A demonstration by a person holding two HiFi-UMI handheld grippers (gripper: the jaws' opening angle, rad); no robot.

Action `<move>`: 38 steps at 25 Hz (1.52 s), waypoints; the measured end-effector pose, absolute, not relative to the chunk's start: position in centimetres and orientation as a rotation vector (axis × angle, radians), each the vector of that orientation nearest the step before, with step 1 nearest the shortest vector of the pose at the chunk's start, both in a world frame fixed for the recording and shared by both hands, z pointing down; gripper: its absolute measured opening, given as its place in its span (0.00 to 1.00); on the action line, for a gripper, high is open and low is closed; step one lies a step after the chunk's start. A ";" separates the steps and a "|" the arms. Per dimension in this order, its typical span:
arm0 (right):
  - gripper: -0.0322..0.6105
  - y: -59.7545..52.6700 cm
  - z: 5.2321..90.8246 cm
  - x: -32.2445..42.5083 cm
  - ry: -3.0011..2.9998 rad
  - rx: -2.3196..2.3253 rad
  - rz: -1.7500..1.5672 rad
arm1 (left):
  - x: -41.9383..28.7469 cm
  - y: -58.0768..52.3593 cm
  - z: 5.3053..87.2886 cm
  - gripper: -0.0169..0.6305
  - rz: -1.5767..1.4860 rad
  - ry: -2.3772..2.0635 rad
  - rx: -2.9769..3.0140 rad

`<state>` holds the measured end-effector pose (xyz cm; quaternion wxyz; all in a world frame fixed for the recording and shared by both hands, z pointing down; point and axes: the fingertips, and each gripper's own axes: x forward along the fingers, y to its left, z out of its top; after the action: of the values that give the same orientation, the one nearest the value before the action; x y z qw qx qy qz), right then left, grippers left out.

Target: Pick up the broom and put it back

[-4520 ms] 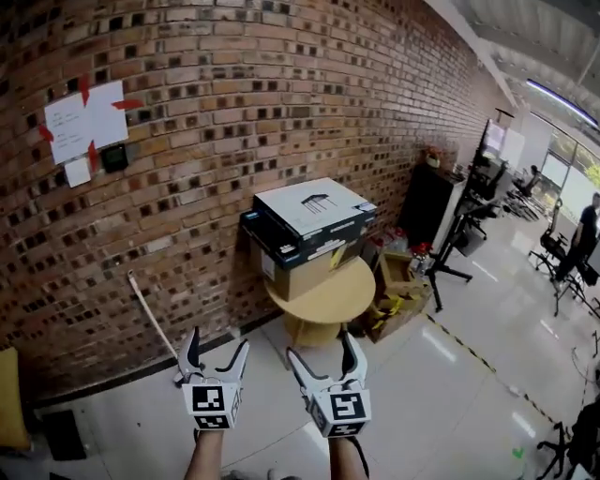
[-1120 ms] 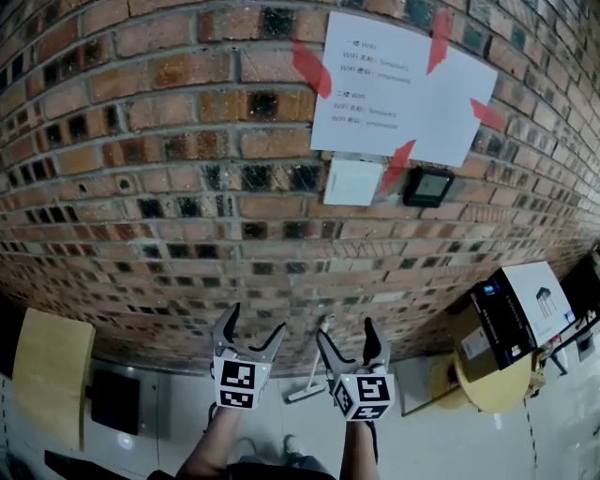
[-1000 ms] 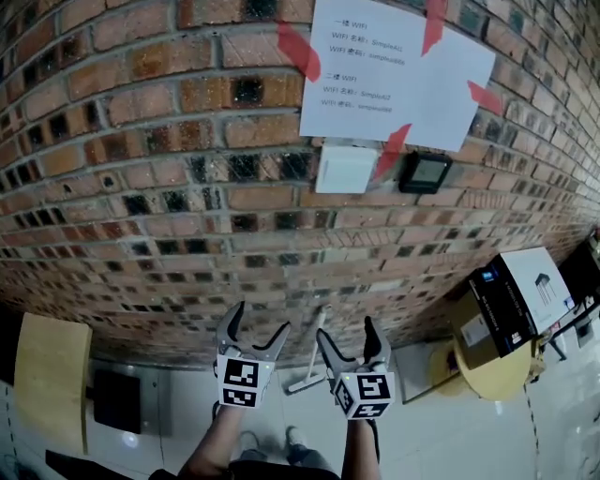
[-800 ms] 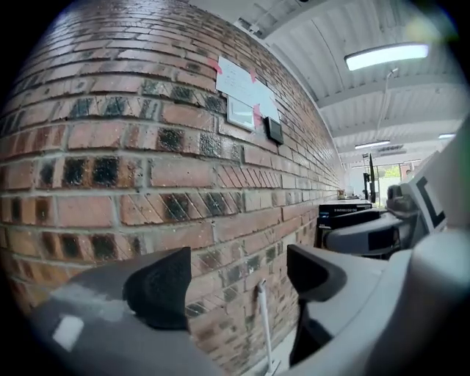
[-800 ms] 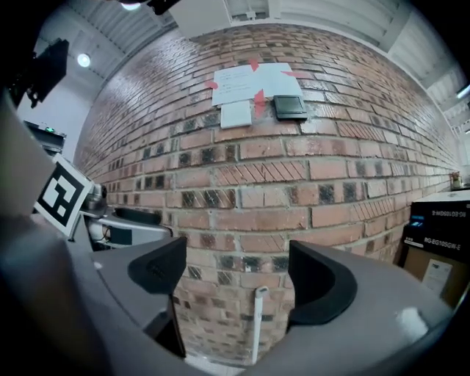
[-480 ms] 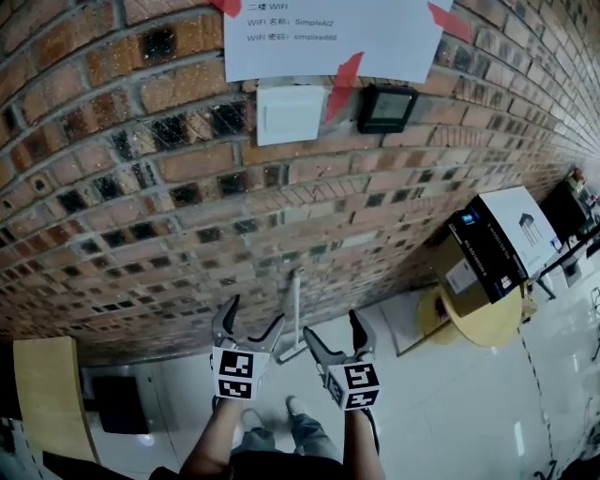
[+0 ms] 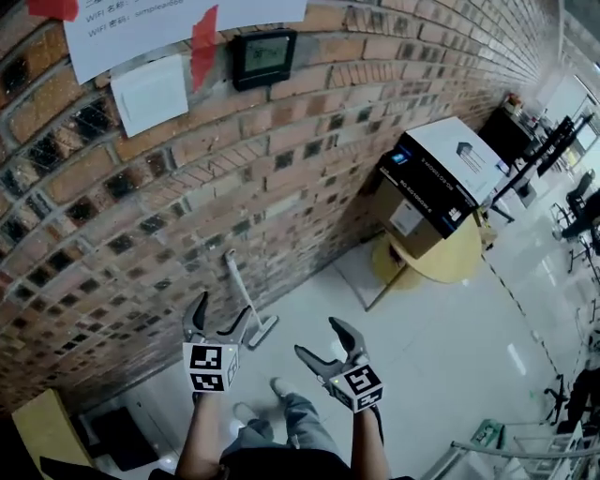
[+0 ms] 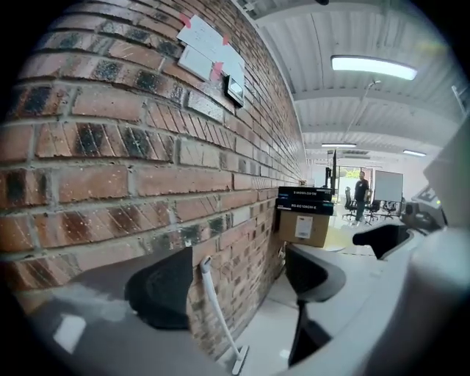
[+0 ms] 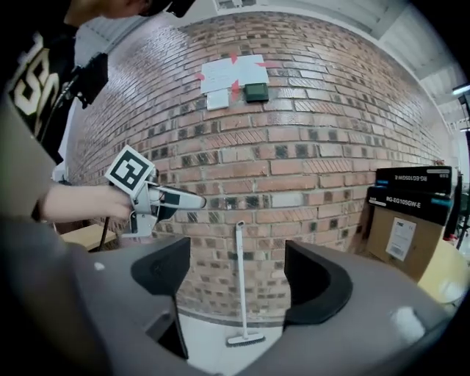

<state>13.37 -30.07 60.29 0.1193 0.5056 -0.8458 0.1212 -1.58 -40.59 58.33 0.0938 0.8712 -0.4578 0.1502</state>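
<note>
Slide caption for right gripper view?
Right gripper, empty jaws just narrowing yet open, faces white broom propped against brick wall.

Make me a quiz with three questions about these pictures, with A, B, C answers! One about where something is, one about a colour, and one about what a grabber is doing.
1. Where is the broom?
A. leaning on the brick wall
B. up on a shelf
C. held in a gripper

2. What colour is the tape on the paper?
A. green
B. red
C. blue

3. How do the right gripper's jaws stand?
A. shut on the broom
B. shut on a cup
C. apart, holding nothing

Answers:
1 A: its handle rests against the bricks.
2 B: red strips cross the paper's edges.
3 C: the jaws have just been closing a little, yet they stand apart with nothing between them; the broom is farther off by the wall.
</note>
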 end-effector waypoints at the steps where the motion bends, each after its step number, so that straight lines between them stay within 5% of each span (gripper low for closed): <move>1: 0.68 -29.2 60.9 14.4 -2.448 1.496 0.365 | -1.2 -40.7 58.6 0.64 0.448 -1.352 2.589; 7: 0.57 -23.4 65.3 22.0 -2.200 1.681 0.458 | 1.4 -41.7 60.0 0.64 0.434 -1.295 2.624; 19: 0.56 -16.2 71.1 27.7 -2.053 1.855 0.647 | 4.3 -42.0 61.7 0.64 0.403 -1.206 2.651; 38: 0.53 -30.5 81.0 17.6 -2.226 1.450 0.736 | -2.8 -41.4 64.6 0.64 0.429 -1.351 2.510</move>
<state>17.64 -30.45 80.98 0.1912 0.5163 -0.7926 0.2619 -2.80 -41.38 64.56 0.1293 0.8634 -0.4648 0.1477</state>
